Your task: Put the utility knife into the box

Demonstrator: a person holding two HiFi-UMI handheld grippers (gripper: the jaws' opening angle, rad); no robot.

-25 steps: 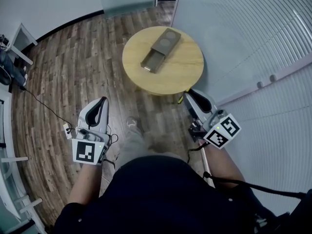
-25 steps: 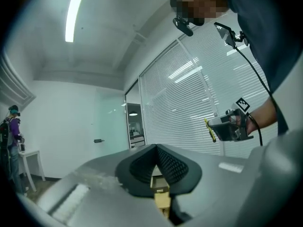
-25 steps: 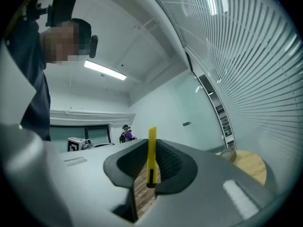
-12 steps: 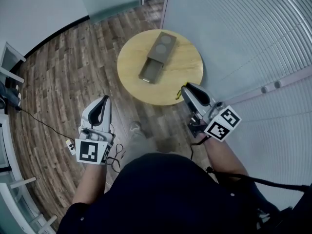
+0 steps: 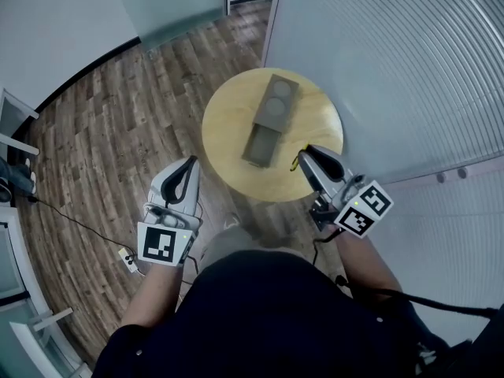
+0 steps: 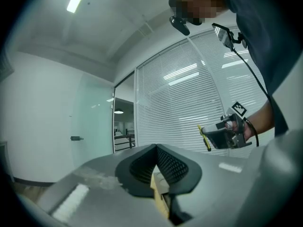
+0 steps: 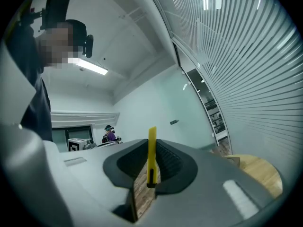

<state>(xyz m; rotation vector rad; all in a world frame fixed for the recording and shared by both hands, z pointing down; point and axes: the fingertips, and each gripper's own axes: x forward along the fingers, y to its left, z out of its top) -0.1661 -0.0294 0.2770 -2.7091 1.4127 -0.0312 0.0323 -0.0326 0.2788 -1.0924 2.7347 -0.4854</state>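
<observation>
Far left, a dark cable [image 5: 75, 220] trails across the wooden floor [image 5: 118, 109]. Next along, the left claw [image 5: 190, 169] hangs above that floor, off the near-left edge of the worktop. Look into its own view and the left claw [image 6: 156, 148] is clenched, tips together and nothing between them. Its marker cube [image 5: 163, 244] sits just in front of the person's forearm.

To the centre now: the round wooden worktop [image 5: 228, 128], and on it the box [image 5: 272, 118], long and dark, lying lengthways away from the person. Its far half shows two round marks on top, and the near half is an open tray slid out toward the person.

And on the right, here's the one to watch. The right claw [image 5: 305, 157] hovers over the near-right rim of the worktop, and it is clamped on the utility knife [image 5: 297, 162]. That yellow knife pokes out past the tips, near the box's open tray but apart from it. From the right gripper view the utility knife [image 7: 151, 150] stands upright, pinched between the pads, with the worktop [image 7: 258, 174] low on the right. Behind it all runs the ribbed slatted wall [image 5: 394, 69].
</observation>
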